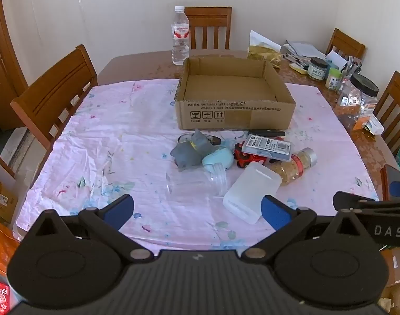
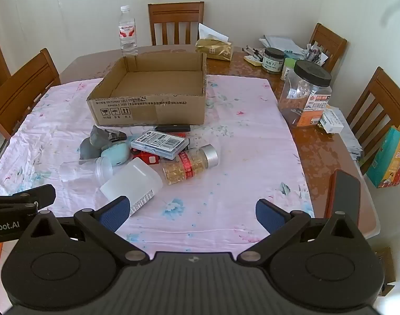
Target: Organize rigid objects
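Left cam: my left hand-held gripper (image 1: 197, 211) hangs over the near edge of the table (image 1: 137, 64), jaws wide, nothing between them. Cardboard box (image 1: 235, 115) sits open and empty on the pink cloth (image 1: 108, 136). Just in front of it, a touching pile: grey toy (image 1: 188, 151), mint case (image 1: 217, 157), red toy car (image 1: 248, 157) under a card box (image 1: 268, 147), capsule bottle (image 1: 295, 165), clear jar (image 1: 197, 182) on its side, frosted container (image 1: 251, 191). Right hand-held gripper (image 1: 368, 197) pokes in at right edge.

Empty open cardboard box (image 1: 234, 115) at surface centre; rigid items (image 1: 242, 155) clustered touching, just before it.
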The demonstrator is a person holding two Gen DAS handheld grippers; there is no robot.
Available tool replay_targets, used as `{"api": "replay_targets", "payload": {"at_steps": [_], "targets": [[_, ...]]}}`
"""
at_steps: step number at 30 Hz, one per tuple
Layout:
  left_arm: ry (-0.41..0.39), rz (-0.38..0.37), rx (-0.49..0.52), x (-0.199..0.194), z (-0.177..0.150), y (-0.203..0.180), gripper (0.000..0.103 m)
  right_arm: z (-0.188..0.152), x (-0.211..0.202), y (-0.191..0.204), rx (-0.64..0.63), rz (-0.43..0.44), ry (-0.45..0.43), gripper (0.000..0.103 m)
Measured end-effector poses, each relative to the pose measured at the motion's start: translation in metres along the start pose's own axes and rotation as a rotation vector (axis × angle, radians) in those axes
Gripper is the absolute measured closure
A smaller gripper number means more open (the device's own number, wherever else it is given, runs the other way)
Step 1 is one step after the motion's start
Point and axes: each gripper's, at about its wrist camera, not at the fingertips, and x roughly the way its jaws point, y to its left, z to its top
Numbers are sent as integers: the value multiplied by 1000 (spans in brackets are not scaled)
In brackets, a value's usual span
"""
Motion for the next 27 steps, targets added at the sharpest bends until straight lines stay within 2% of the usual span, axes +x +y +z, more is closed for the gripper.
{"api": "replay_targets", "payload": {"at_steps": [10, 15, 27], "targets": [[-28, 21, 21, 2, -12, -11, 0, 1, 0, -1, 3, 2, 0, 0], [-8, 6, -3, 0, -1, -1, 0, -1, -3, 1, -1, 3, -5, 0], [-14, 11, -9, -2, 1, 1, 0, 0, -7, 2, -9, 0, -22, 0]]}}
